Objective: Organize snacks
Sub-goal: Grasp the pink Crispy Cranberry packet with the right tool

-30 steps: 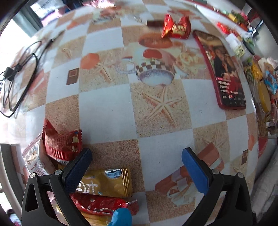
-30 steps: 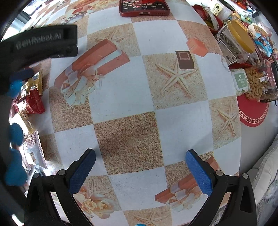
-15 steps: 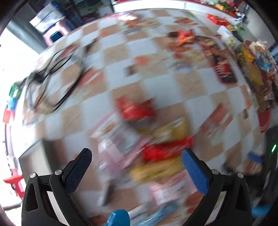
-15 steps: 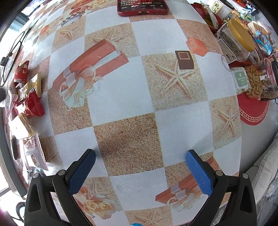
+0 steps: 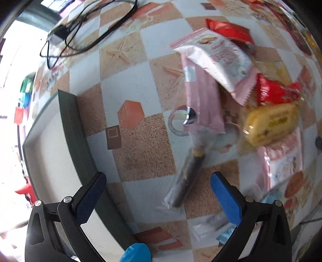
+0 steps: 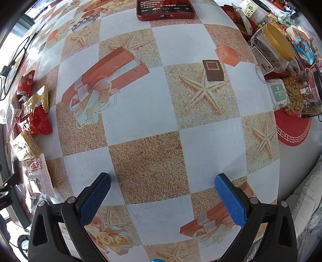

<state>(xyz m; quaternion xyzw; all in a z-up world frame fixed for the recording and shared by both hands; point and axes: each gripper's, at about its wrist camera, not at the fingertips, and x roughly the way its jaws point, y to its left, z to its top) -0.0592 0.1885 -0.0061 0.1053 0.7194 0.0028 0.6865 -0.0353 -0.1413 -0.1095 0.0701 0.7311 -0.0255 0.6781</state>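
The left gripper point(image 5: 158, 193), spread and empty, hangs over the snacks point(image 5: 227, 84) heaped beside the box point(image 5: 68, 121), probably choosing one; the right gripper point(image 6: 163, 198), also spread, idles over bare table point(image 6: 145, 161).

Counter point(image 6: 201, 145): white/sandy-tan checks w/ starfish, orange gift-box prints.
Left gripper point(image 5: 159, 185): black frame, blue pads.
Right gripper point(image 6: 163, 185): same, black w/ blue pads.
Long packet point(image 5: 203, 100): pink.
Stick snack point(image 5: 187, 177): dark brown, clear wrap.
Oval snack point(image 5: 271, 125): yellow.
Phone point(image 6: 166, 9): red case.
Jar lid point(image 6: 278, 41): mustard yellow.
Mat point(image 6: 291, 129): red, white fret border.
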